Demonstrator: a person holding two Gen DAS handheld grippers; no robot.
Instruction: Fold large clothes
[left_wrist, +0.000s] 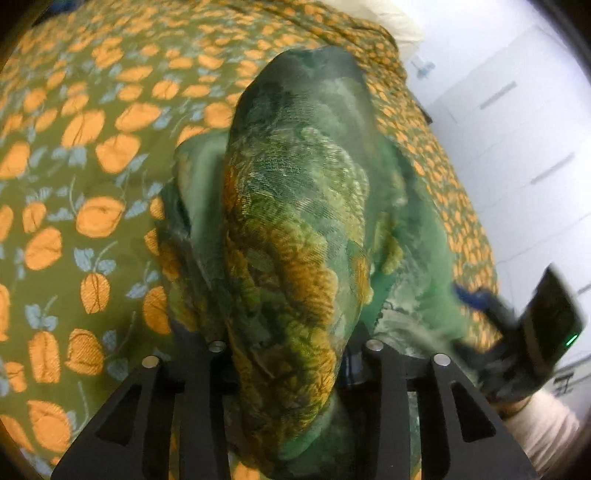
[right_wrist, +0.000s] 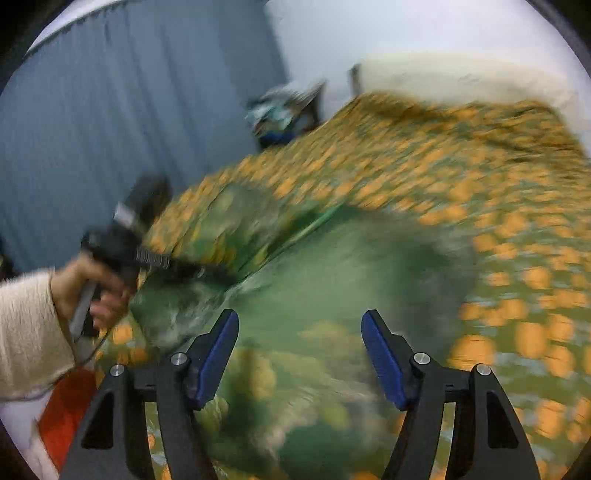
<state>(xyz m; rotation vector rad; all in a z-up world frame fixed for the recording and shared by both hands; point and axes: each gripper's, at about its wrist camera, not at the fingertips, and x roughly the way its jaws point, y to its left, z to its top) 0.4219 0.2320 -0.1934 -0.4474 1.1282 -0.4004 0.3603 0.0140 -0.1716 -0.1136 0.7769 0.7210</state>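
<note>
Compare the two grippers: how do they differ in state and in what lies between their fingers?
The left gripper has green cloth bunched between its fingers; the right gripper has nothing between its fingers. The left's fingers are hidden by cloth; the right's blue pads show, wide apart. Both point down at the cloth on the orange-flowered bedspread.

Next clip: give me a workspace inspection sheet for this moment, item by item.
Surface: bed under an olive bedspread with orange flowers.
Job's things: green patterned garment, partly bunched, draped between the left fingers.
Clutter: red item at the bed edge; a blurred heap beyond it.
Grippers: left hand-held gripper around fabric, grip unclear; right hand-held gripper open, empty.
Cables: nothing seen.
Surroundings: blue curtain, white cabinet doors.
</note>
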